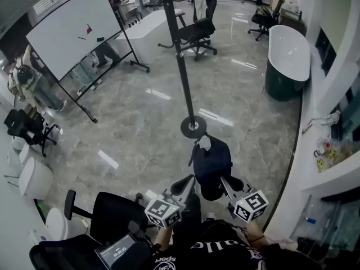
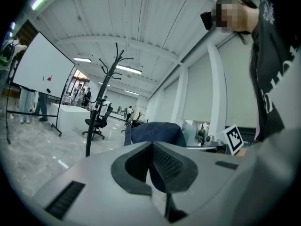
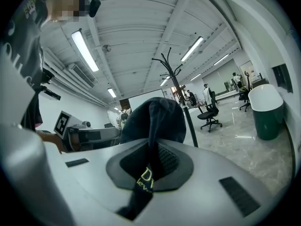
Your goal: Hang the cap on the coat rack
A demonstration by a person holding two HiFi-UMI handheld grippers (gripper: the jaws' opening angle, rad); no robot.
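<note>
Glossy grey marble floor (image 1: 140, 117), coat rack (image 1: 181, 61) standing on round base, wheeled whiteboard (image 1: 70, 27), black office chair (image 1: 199, 30)

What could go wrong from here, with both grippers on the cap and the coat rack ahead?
1. The left gripper and right gripper each pinch only a fold of the navy cap, so the fabric may slip out during the lift.
2. The coat rack stands on a small round base. A push against its hooks might rock it.
</note>
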